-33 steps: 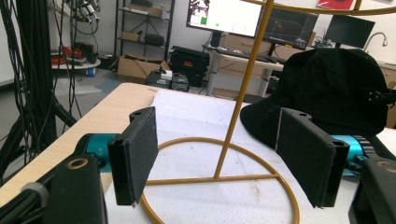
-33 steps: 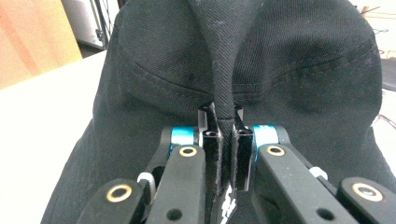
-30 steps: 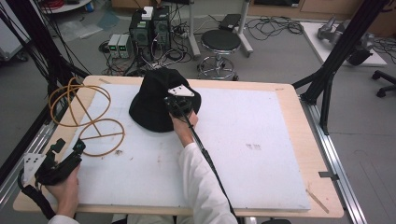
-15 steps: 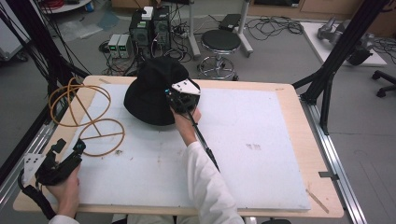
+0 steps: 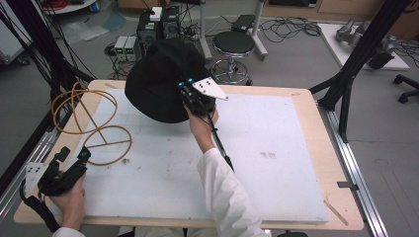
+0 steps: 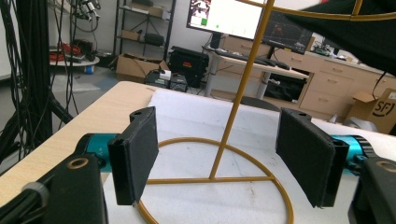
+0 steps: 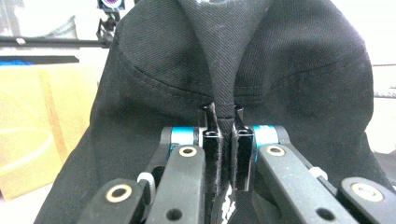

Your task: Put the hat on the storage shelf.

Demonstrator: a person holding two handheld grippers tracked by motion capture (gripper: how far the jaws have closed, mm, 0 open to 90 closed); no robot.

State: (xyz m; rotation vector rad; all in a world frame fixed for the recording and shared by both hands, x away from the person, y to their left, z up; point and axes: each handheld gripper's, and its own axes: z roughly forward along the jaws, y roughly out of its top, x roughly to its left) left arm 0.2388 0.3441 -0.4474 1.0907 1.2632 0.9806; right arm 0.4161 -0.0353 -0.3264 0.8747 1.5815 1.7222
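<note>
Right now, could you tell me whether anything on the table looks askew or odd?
Nothing looks damaged or spilled. The black hat hangs bunched, pinched by a fold in the right hand-held gripper, and the yellow wire stand stands upright.

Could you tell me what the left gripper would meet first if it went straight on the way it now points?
Probably the upright rod of the yellow wire stand, which rises between the open jaws of the left gripper; depth is uncertain.

Black fabric bucket hat (image 5: 160, 81), soft and crumpled, hangs lifted off the white surface (image 5: 276, 163) at its far left. A fold of its cloth is pinched; the crown sags open.
</note>
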